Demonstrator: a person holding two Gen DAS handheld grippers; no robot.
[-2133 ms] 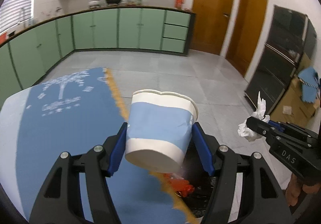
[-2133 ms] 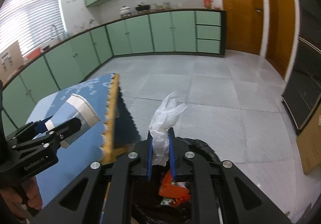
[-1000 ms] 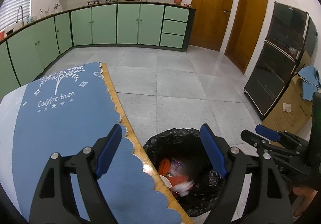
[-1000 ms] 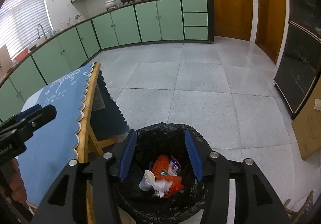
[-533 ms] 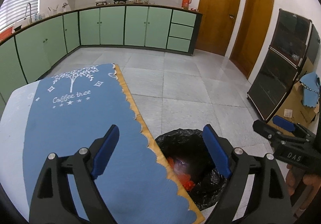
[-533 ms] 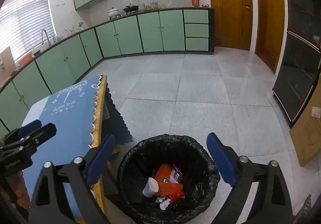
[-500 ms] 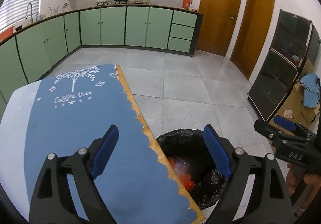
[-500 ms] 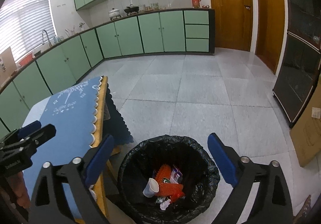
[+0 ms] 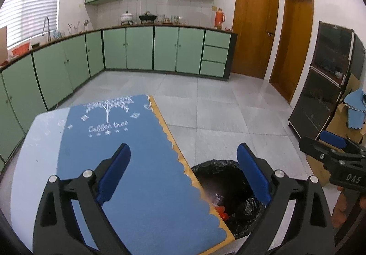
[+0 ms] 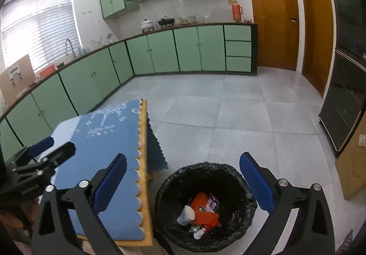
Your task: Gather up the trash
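A black-lined trash bin (image 10: 242,177) stands on the floor beside the table; it also shows in the left wrist view (image 9: 219,170). Inside it lie the blue-and-white paper cup (image 10: 186,213), orange wrappers (image 10: 203,209) and a white tissue (image 10: 198,233). My left gripper (image 9: 183,175) is open and empty, above the table's right edge. My right gripper (image 10: 183,183) is open and empty, above the bin. The right gripper shows in the left wrist view (image 9: 331,150); the left gripper shows in the right wrist view (image 10: 48,150).
A wooden table with a blue "Coffee tree" cloth (image 9: 128,159) stands left of the bin. Green kitchen cabinets (image 9: 141,49) line the far wall. A dark cabinet (image 9: 324,99) and cardboard boxes (image 9: 343,122) stand at the right. Grey tiled floor (image 10: 228,113) lies beyond.
Both grippers let go of the cup and the tissue, which now lie in the bin. Both grippers then opened wide, rose and drew back from the bin.
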